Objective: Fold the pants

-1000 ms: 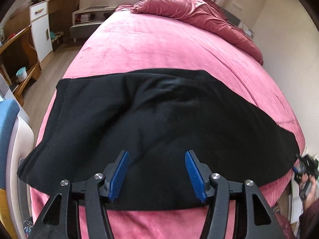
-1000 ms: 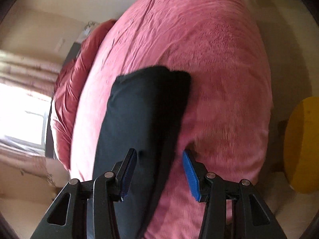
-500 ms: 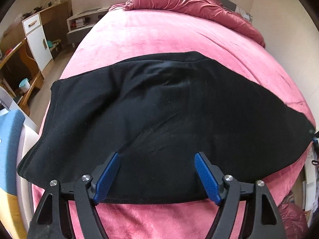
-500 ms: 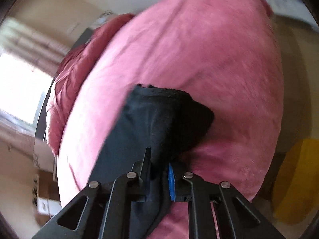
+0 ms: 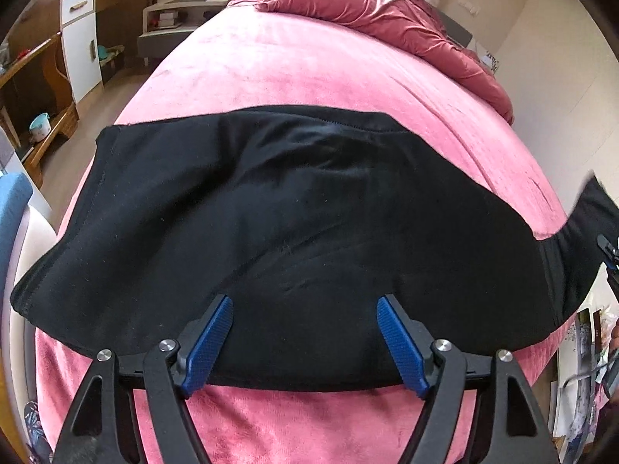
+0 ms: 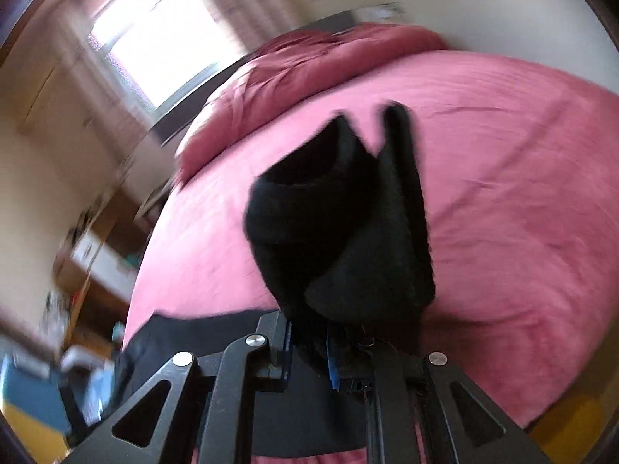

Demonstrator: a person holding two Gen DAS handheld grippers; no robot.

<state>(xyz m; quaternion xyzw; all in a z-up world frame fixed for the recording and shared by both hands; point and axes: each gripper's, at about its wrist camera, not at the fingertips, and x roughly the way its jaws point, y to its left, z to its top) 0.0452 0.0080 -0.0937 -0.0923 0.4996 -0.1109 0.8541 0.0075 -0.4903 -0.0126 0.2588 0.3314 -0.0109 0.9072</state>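
Pants (image 5: 294, 208) lie spread across the near end of the pink bed (image 5: 309, 65), with their 3 o'clock end lifted in the clenched right tongs (image 6: 309, 352). Left tongs (image 5: 305, 332) hang released over the near hem, having just widened, nothing between them. Best carry that end level toward 9 o'clock, edges matched, with left tongs pinning the middle.

The right wrist view is smeared by motion, so the window (image 6: 154, 38) at upper left and the furniture (image 6: 89, 255) along the left edge are too blurred to make out. The bunched black pants (image 6: 348, 224) cover the right gripper's (image 6: 309, 355) blue pads at lower centre. In the left wrist view, the pants (image 5: 294, 232) run off at the right edge, where only a sliver of the right gripper (image 5: 609, 249) shows.
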